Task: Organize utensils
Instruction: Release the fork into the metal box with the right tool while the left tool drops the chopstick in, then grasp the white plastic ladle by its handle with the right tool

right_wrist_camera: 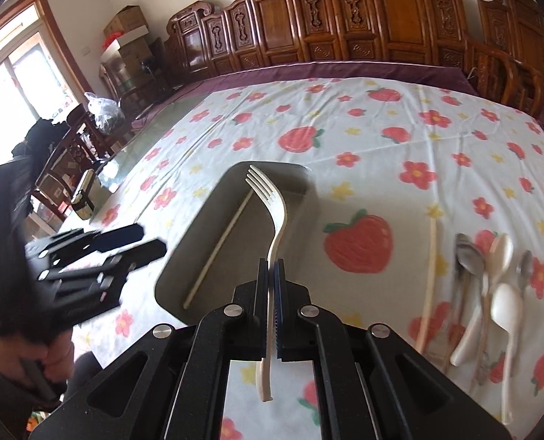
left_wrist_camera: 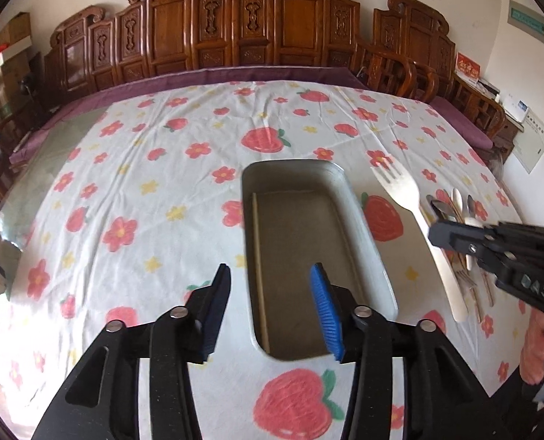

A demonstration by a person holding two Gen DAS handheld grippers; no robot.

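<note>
R claw [right_wrist_camera: 271, 267] clamps our white fork [right_wrist_camera: 276, 216] above the tray [right_wrist_camera: 183, 256]; L claw [left_wrist_camera: 272, 293] is open w/ nothing in it, one chopstick [left_wrist_camera: 260, 267] in tray.

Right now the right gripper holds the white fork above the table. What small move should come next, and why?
Probably carry the white fork a little further over the grey tray and lower it before opening. The right gripper is shut on its handle, the tines already reach over the tray, and one chopstick lies inside along one wall, so the rest of the floor is free. The left gripper is open and holds nothing.
</note>
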